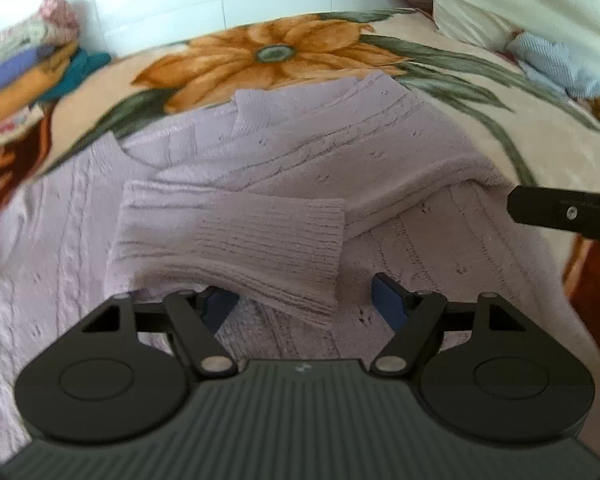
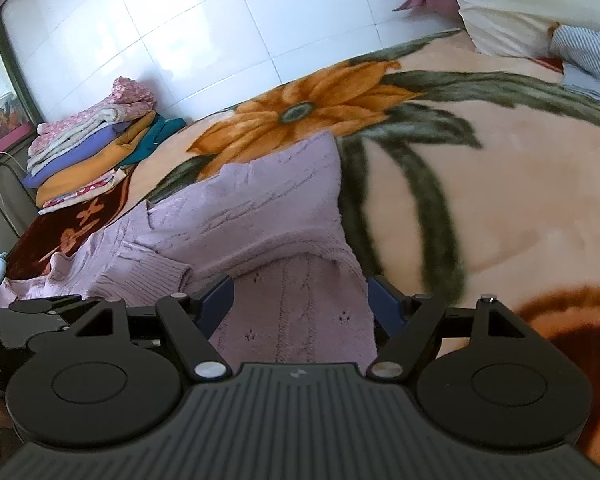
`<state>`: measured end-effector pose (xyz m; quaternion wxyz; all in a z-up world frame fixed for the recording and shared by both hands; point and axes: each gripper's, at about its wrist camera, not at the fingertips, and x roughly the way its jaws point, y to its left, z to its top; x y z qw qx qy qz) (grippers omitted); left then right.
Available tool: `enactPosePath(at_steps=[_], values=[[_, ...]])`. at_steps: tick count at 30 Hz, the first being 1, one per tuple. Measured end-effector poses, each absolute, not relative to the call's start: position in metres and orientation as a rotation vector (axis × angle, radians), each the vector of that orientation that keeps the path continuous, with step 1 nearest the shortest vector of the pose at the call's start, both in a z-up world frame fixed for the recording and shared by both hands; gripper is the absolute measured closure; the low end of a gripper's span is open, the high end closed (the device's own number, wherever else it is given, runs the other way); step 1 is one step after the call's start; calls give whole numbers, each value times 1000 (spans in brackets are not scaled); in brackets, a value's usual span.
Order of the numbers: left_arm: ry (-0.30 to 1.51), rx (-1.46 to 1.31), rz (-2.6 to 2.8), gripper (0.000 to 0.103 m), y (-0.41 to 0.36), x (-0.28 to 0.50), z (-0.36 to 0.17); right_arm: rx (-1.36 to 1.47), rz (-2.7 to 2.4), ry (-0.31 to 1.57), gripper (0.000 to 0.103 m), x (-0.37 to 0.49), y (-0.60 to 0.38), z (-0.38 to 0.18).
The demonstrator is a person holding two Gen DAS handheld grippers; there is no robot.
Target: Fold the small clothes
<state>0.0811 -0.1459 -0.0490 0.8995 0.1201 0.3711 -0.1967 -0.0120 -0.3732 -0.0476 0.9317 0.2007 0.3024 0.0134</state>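
A lilac cable-knit sweater (image 1: 340,148) lies spread on a floral blanket (image 1: 268,52). One sleeve is folded across its body, and the ribbed cuff (image 1: 236,240) reaches down between the fingers of my left gripper (image 1: 304,304). That gripper is open: the cuff hides part of the left pad, and a gap shows beside the right pad. In the right wrist view the sweater (image 2: 260,208) runs under my right gripper (image 2: 302,304), which is open over the flat knit near the garment's right edge. A black finger of the right gripper (image 1: 560,216) shows at the right of the left wrist view.
A stack of folded clothes (image 2: 96,148) sits at the blanket's far left by the white tiled wall (image 2: 180,40). A cream pillow (image 1: 520,0) and a blue striped cloth (image 1: 552,64) lie at the far right. Bare blanket (image 2: 520,200) stretches to the right of the sweater.
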Motion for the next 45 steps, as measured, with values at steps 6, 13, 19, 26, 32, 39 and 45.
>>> enactPosePath(at_steps=[6,13,19,26,32,39,45], values=[[730,249,-405,87,-138,79,-44,416,29,619,23,-11,-372,-50],[663,92,-378,90,-111,80,-18,404,34,618,23,-11,-369,-49],[594,-66,-267,90,-70,93,6,385,46,617,23,-10,-364,-47],[630,-177,-97,89,-7,114,1,339,59,629,23,4,-356,-46],[707,-307,-28,87,46,114,-16,289,65,648,23,21,-352,-44],[695,-344,14,64,78,105,-17,238,58,660,23,49,-353,-38],[727,-327,-33,63,75,121,-25,223,39,665,23,86,-364,-32]])
